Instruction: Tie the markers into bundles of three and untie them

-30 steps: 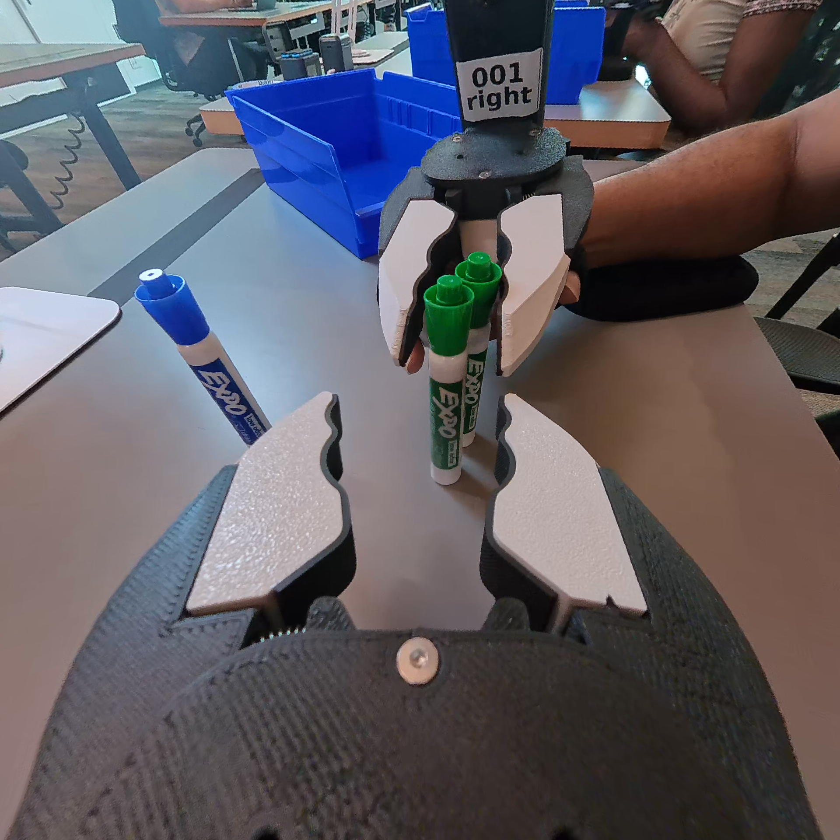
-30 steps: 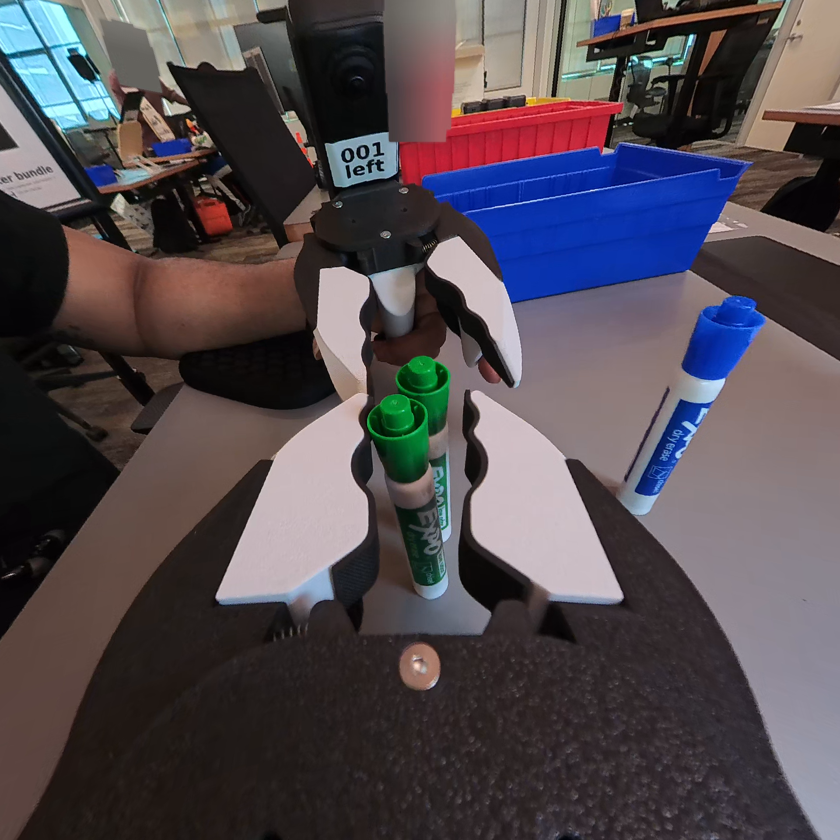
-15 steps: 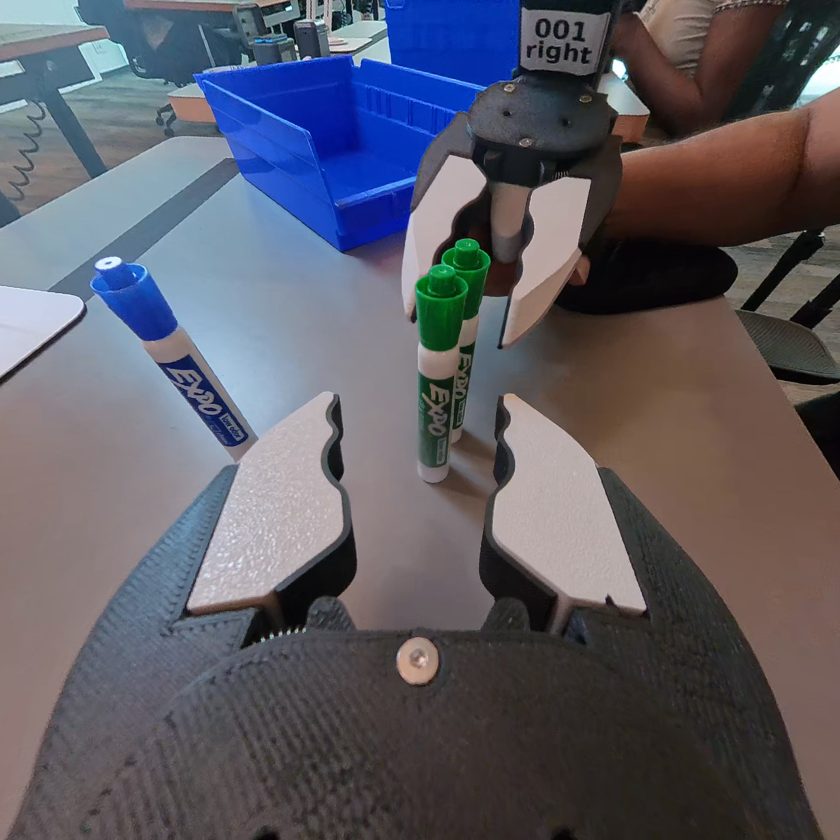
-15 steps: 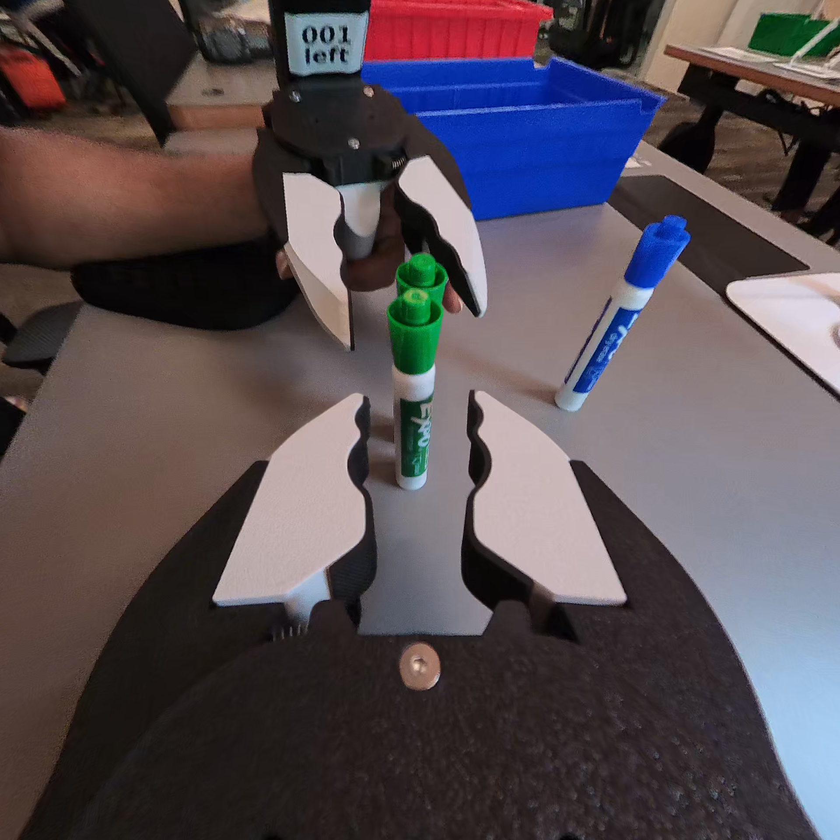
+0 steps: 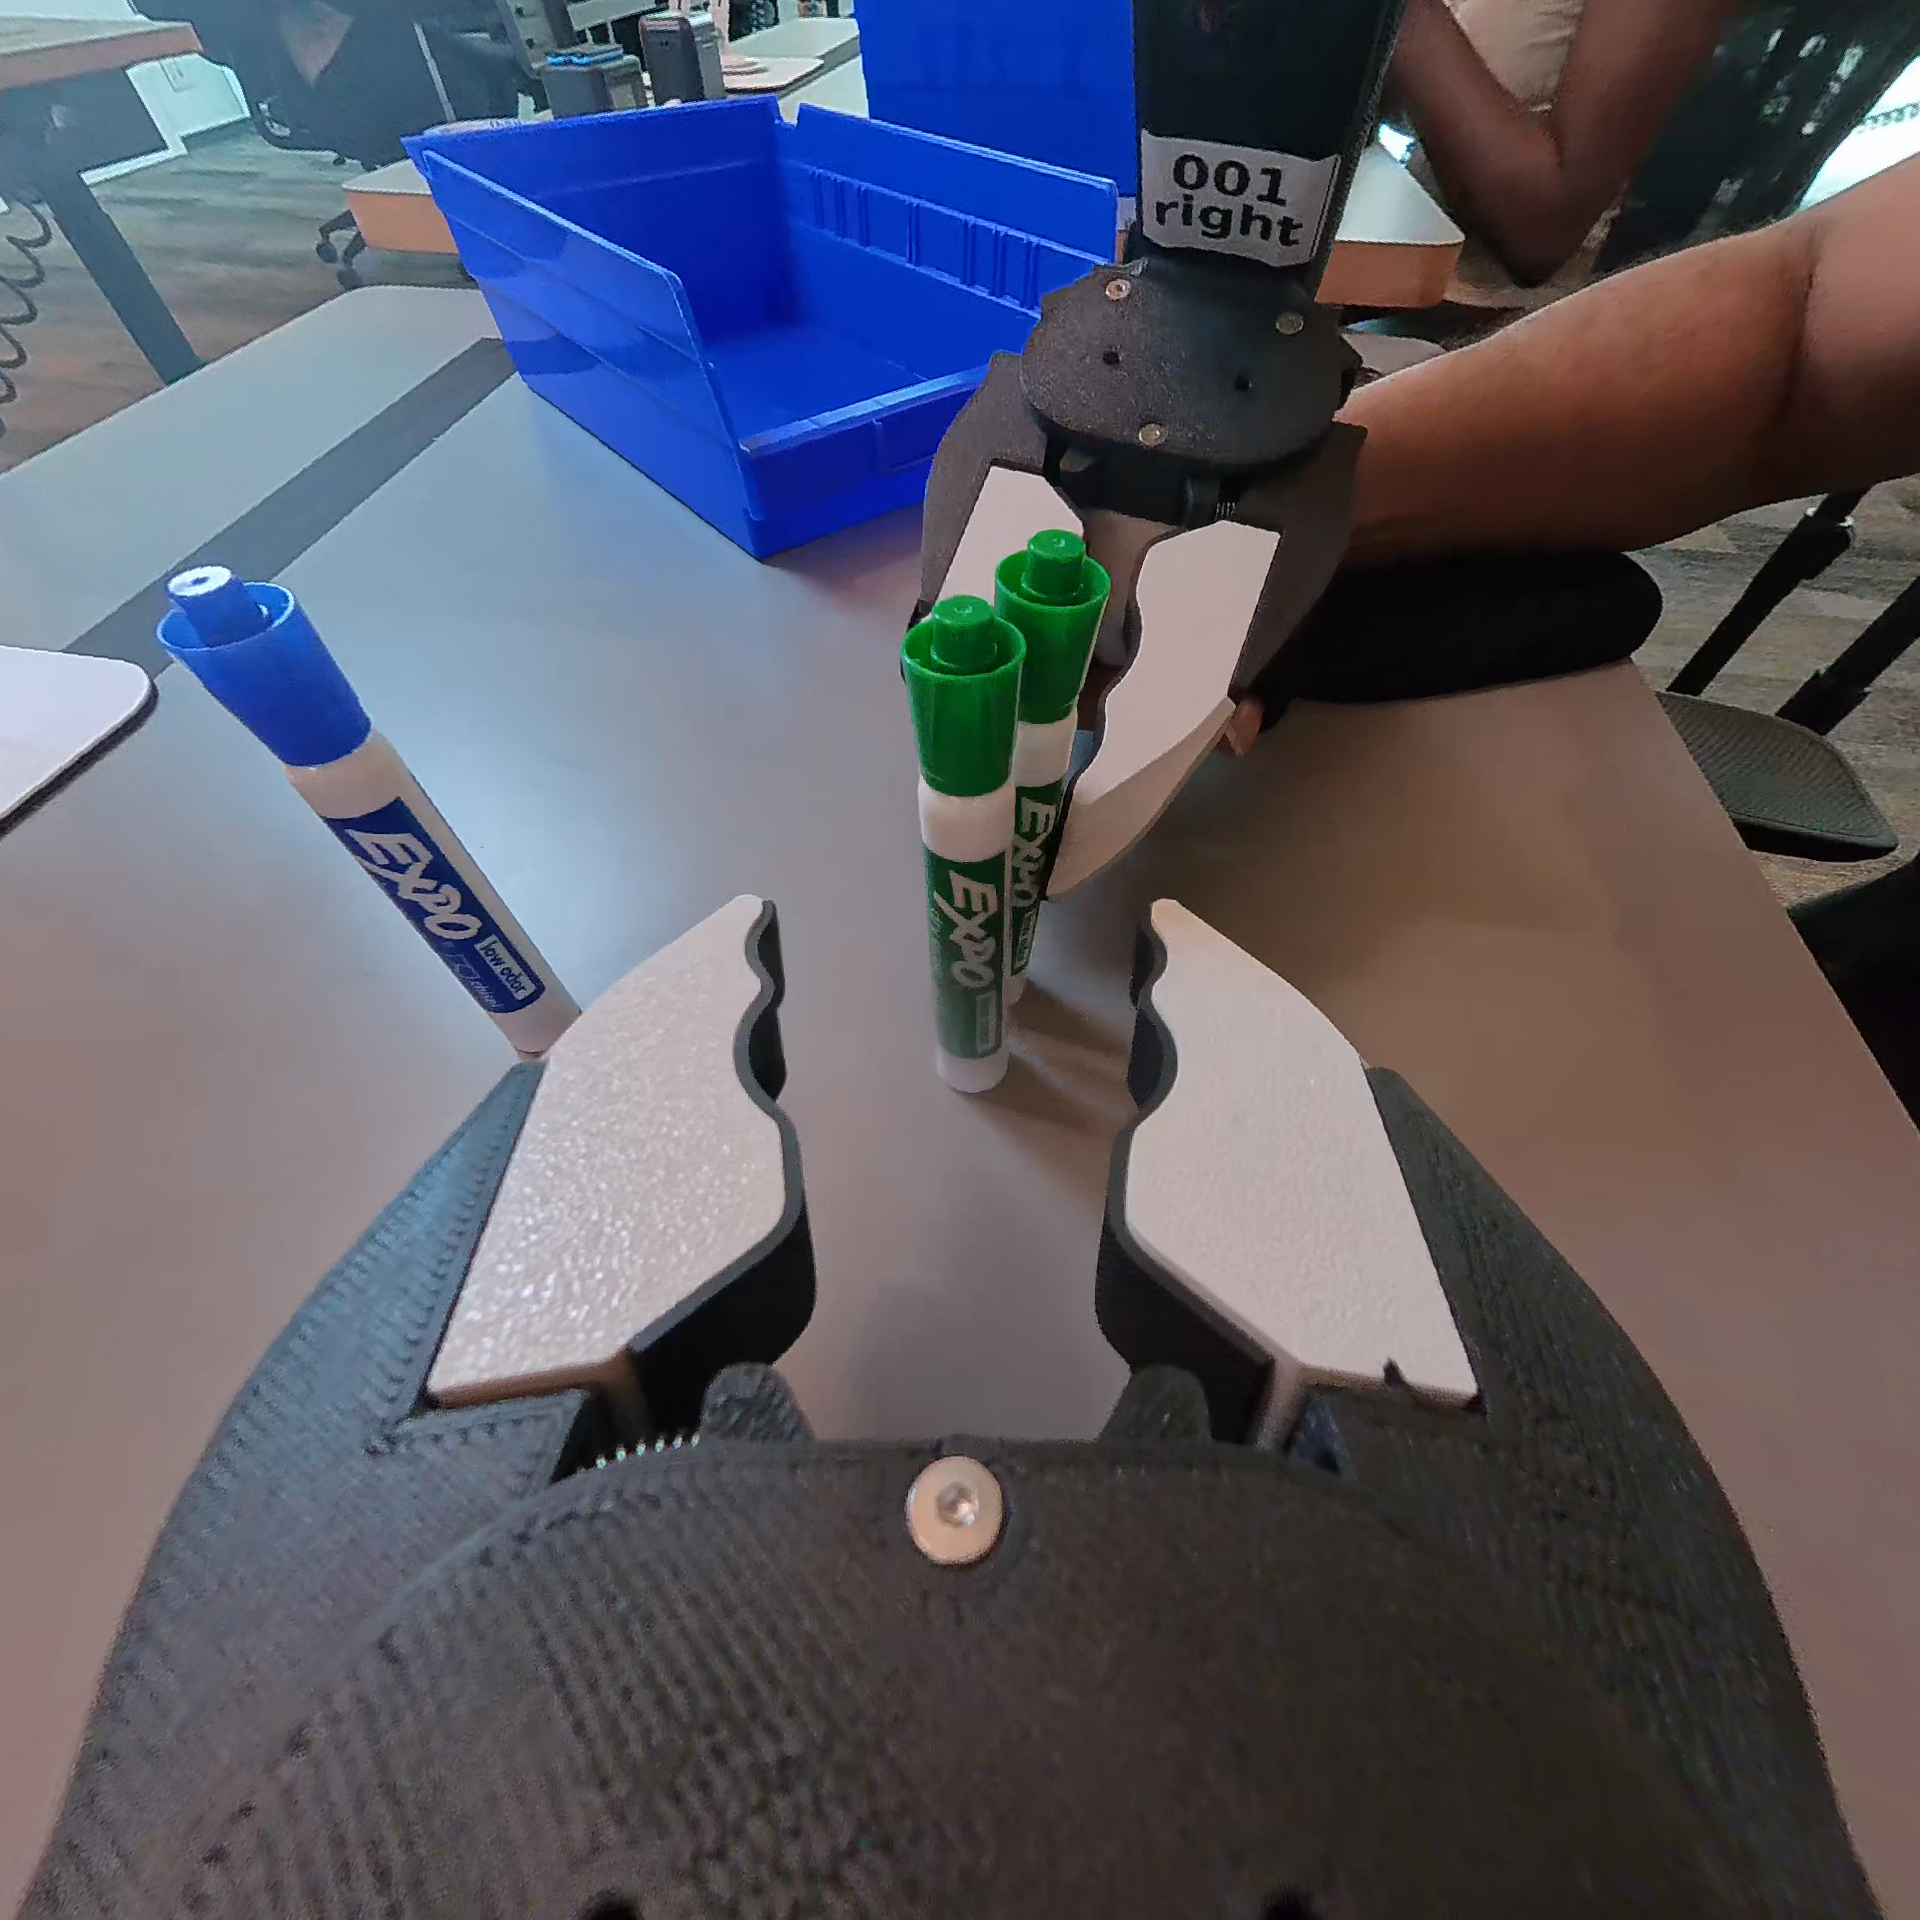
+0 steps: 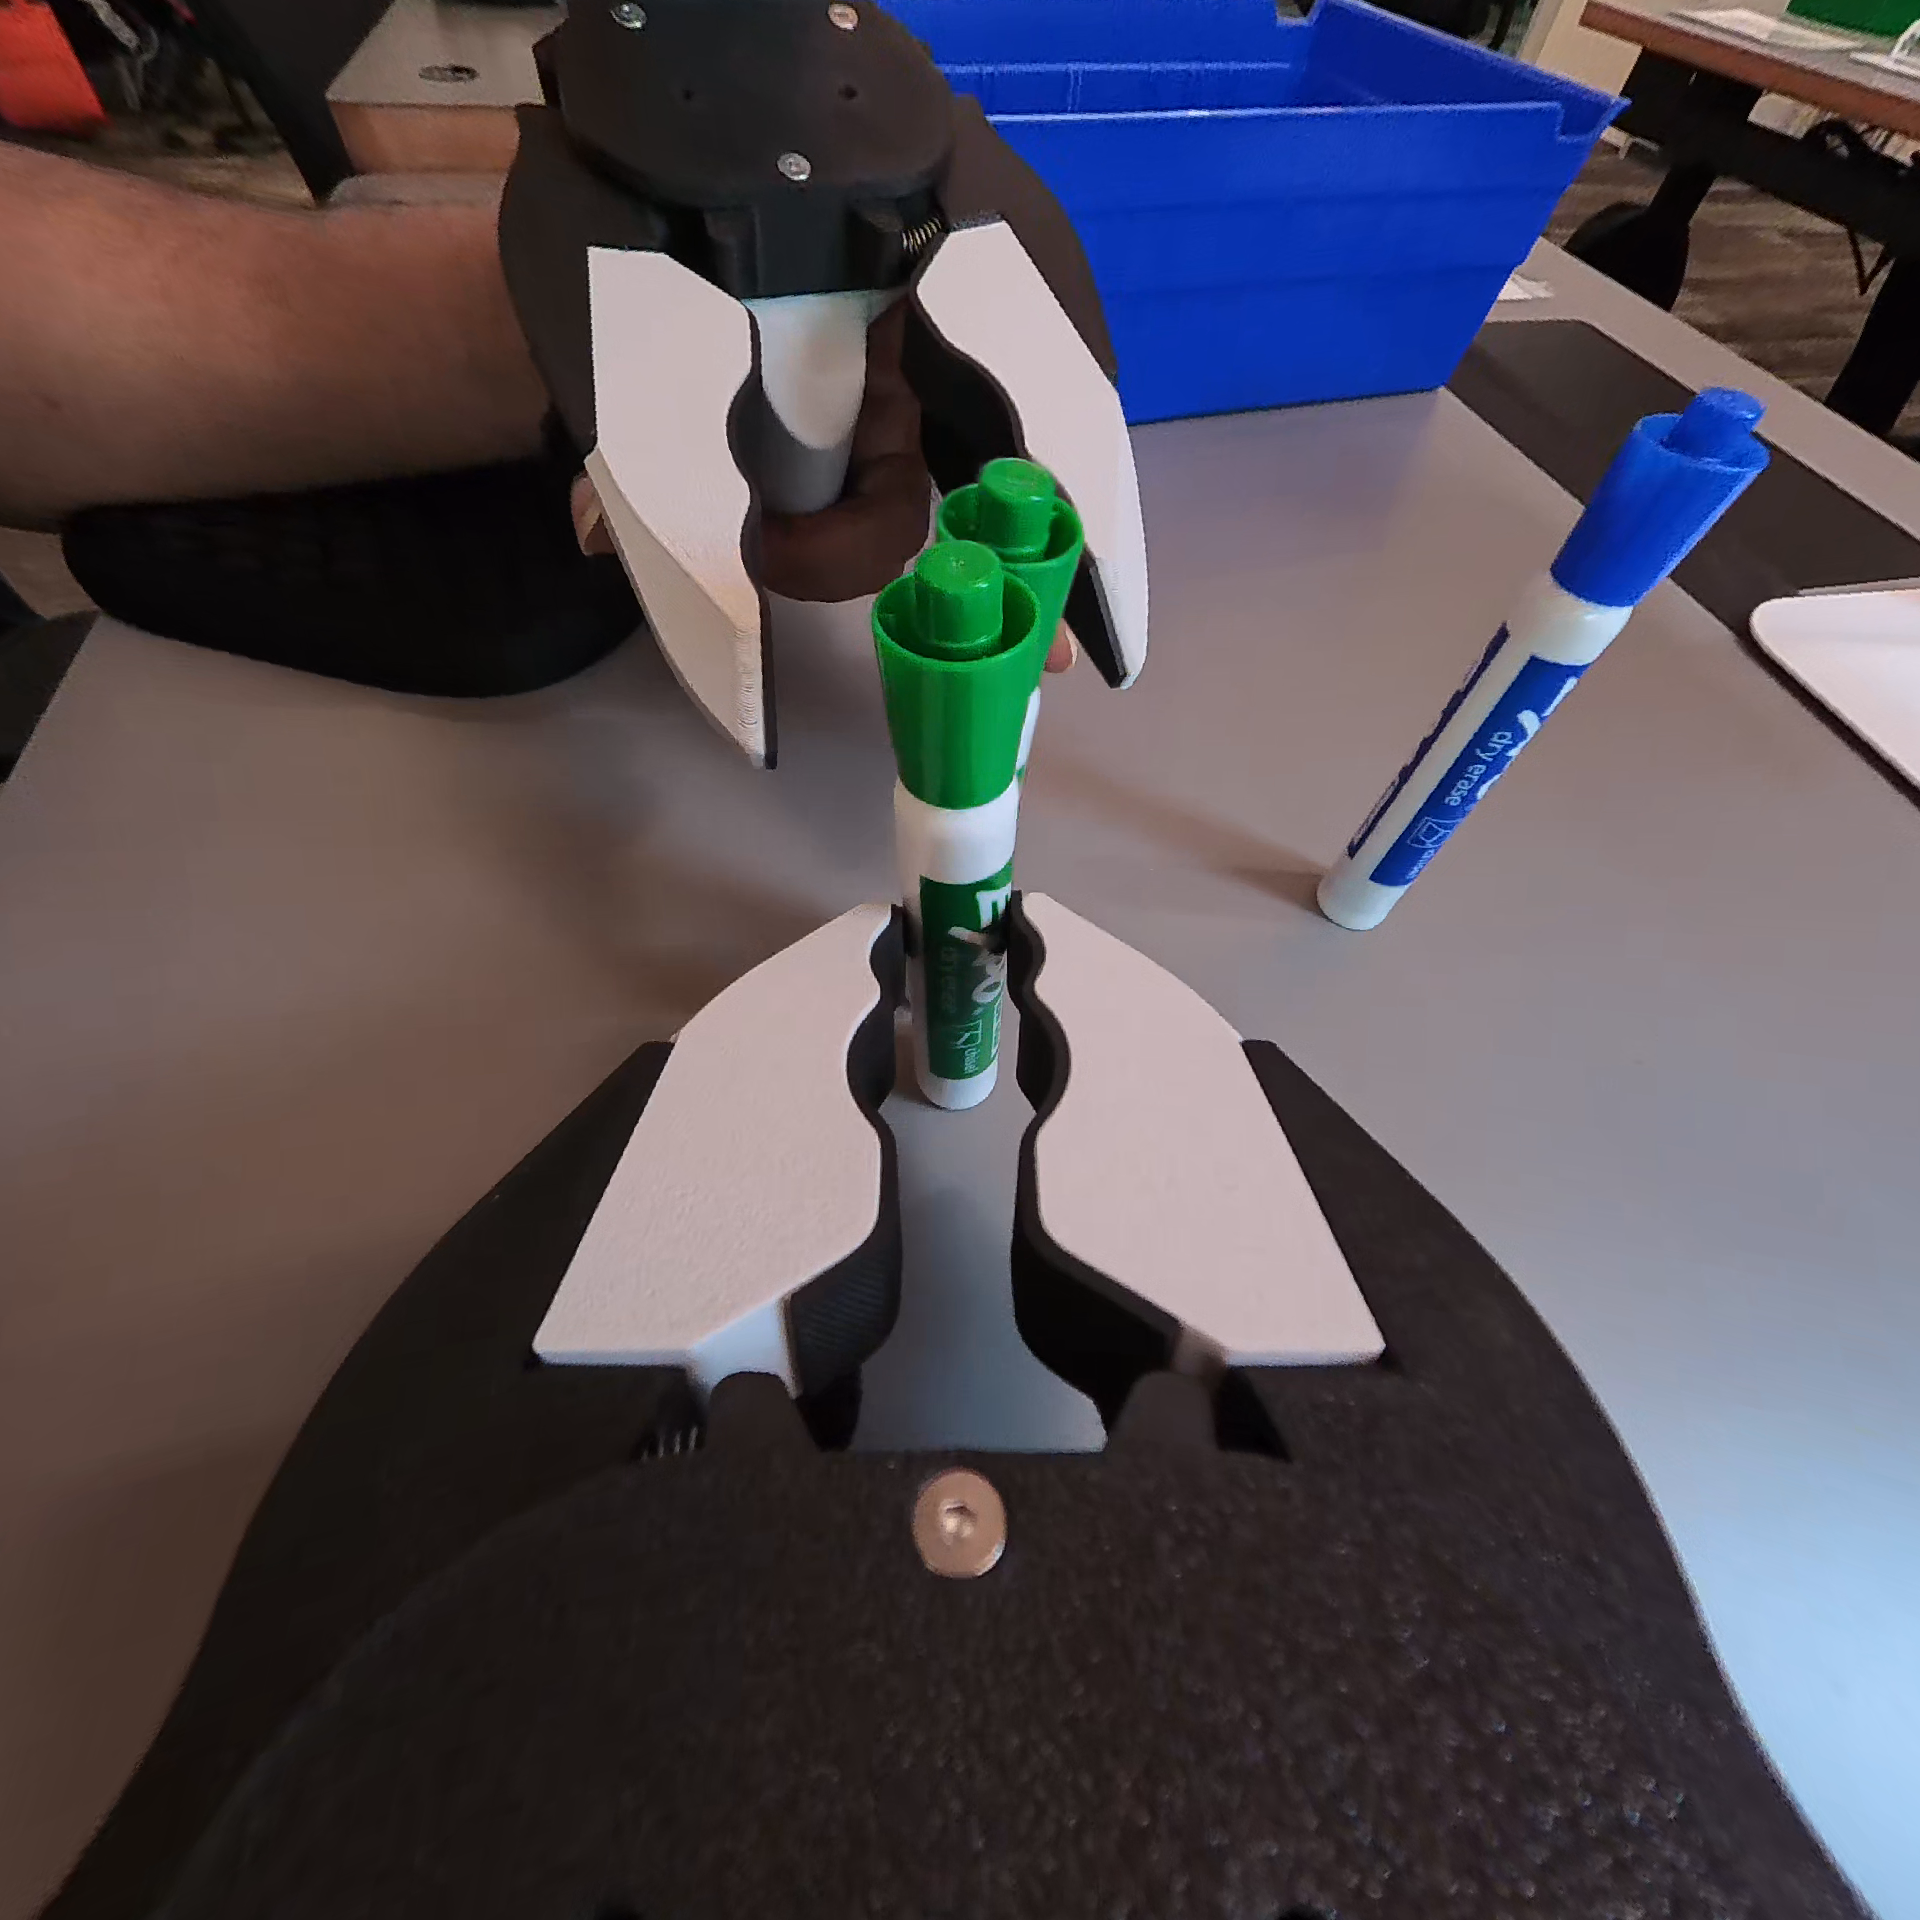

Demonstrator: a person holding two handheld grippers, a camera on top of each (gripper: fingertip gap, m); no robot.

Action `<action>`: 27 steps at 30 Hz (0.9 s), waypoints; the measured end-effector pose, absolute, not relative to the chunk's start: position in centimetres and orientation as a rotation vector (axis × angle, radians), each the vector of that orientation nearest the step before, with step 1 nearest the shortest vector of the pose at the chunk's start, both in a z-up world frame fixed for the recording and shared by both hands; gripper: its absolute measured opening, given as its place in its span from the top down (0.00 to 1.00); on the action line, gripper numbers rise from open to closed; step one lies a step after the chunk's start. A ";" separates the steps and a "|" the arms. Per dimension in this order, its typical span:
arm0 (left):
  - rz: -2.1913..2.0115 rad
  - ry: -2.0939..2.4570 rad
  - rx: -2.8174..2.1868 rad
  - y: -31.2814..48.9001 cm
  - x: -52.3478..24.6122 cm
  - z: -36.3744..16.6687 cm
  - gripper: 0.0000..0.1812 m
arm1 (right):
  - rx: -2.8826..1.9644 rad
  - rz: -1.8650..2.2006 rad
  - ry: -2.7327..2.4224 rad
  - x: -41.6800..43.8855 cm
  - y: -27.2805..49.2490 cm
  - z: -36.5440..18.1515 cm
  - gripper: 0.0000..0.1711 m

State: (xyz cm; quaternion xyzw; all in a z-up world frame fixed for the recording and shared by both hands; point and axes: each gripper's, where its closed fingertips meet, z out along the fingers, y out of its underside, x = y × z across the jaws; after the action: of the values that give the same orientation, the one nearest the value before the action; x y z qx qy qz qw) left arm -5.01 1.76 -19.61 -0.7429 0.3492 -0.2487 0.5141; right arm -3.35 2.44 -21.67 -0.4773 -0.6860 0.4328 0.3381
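A blue bin (image 5: 790, 312) sits on the grey table (image 5: 623, 727) behind the work area, open side toward the markers. A white pad (image 5: 52, 717) lies at the table's edge, and a black cushion (image 5: 1455, 634) rests under the forearm holding the right gripper (image 6: 956, 925). Another person's arm shows at a far desk.

2 green markers (image 5: 966, 831) stand upright on their ends, touching each other, caps up, with white barrels and green labels. 1 blue marker (image 5: 405, 873) stands apart from them, also cap up; it appears tilted, though the wide lens may cause that.

The right gripper's fingers are narrowed around the green marker nearer its camera, its tips pressing the lower barrel on both sides. The second green marker stands directly behind the first from that view, partly hidden.

The left gripper (image 5: 956, 935) faces the pair from the opposite side, fingers spread wide and holding nothing; the markers stand just beyond its tips.
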 end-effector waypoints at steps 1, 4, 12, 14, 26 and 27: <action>-0.599 0.841 -1.788 1.7 -5.0 -19.6 0.64 | -1.247 1.128 -1.789 -3.5 2.5 -21.7 0.89; -0.604 0.841 -1.795 1.7 -5.1 -19.7 0.64 | -1.253 1.142 -1.788 -3.7 2.5 -21.8 0.89; -0.606 0.844 -1.795 1.7 -5.1 -19.8 0.64 | -1.251 1.166 -1.783 -4.0 2.4 -21.7 0.89; -0.606 0.846 -1.797 1.7 -5.1 -19.8 0.64 | -1.250 1.165 -1.785 -4.0 2.4 -21.7 0.89; -0.627 0.852 -1.780 1.7 -4.6 -20.2 0.65 | -1.248 1.176 -1.785 -3.9 2.4 -21.6 0.85; -0.627 0.854 -1.774 1.7 -4.6 -20.4 0.65 | -1.248 1.178 -1.785 -3.8 2.4 -21.5 0.83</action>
State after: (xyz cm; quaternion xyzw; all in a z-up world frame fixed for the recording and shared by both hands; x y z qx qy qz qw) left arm -4.60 1.70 -20.37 -0.7373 0.3549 -0.2606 0.5123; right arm -3.80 2.38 -21.53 -0.4764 -0.6814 0.4496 0.3264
